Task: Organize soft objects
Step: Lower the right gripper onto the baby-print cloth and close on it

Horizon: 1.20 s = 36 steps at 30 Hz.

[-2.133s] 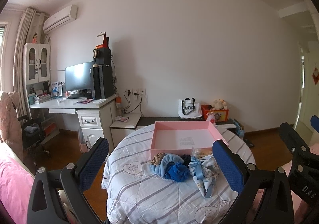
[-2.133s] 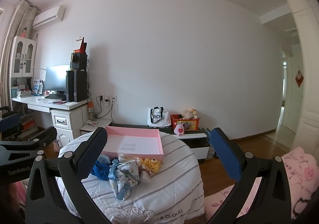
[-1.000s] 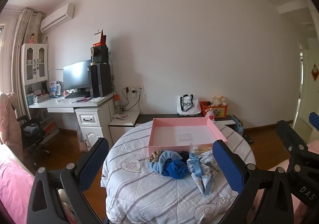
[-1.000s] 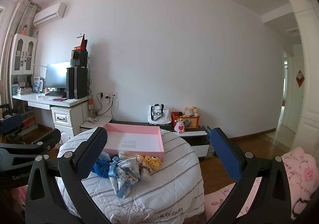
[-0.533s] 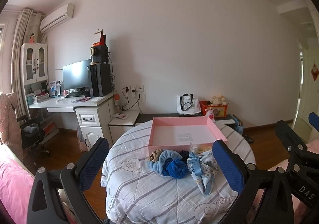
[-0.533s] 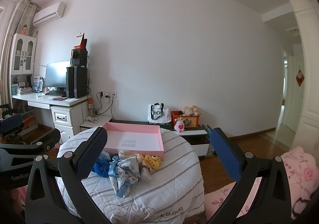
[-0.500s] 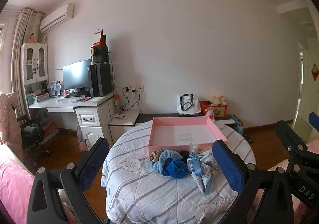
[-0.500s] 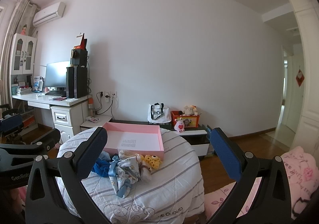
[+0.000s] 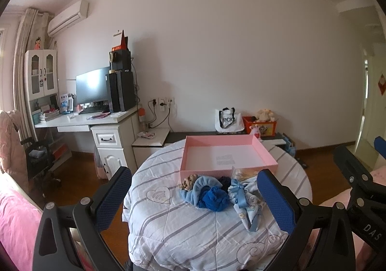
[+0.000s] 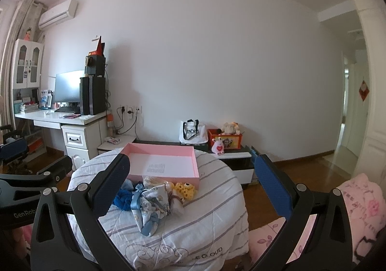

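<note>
A pile of soft things lies on a round table with a striped cover, just in front of an empty pink box. The pile holds a light blue fleece piece, a dark blue piece, a printed pale blue cloth with a ribbon and a yellow knitted toy. My left gripper is open, held back from the pile and above the table. My right gripper is open too, held off to the right of the left one.
A white desk with a monitor and speakers stands at the back left. A low dark cabinet with a bag and plush toys runs along the wall. Pink bedding lies at the right, and a chair stands at the left.
Both grippers have drifted slightly; the table and pile sit a little lower and closer in both views. Nothing on the table has moved.
</note>
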Tool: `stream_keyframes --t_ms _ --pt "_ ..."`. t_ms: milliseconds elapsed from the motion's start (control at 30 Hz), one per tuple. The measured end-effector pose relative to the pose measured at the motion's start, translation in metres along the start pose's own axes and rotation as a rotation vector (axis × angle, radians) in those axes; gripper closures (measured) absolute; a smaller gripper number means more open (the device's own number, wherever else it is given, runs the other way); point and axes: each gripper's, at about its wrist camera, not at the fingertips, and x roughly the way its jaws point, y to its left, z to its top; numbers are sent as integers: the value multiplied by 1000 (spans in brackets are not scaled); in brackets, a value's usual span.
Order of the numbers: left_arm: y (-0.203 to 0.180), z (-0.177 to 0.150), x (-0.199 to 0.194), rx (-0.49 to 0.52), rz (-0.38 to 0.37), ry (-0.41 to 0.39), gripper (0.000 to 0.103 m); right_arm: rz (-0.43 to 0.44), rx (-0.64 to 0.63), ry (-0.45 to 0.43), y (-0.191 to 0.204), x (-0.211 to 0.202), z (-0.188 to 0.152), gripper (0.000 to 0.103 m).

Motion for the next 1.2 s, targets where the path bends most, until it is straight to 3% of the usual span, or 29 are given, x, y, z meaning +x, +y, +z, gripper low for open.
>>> stream_keyframes --t_ms 467,833,1200 --pt "-3 -3 44 17 4 165 0 -4 6 136 -1 40 -21 0" --pt "-3 -8 109 23 -10 347 0 -29 27 311 -7 99 -53 0" --pt "11 -24 165 -4 -28 454 0 0 4 443 12 145 -82 0"
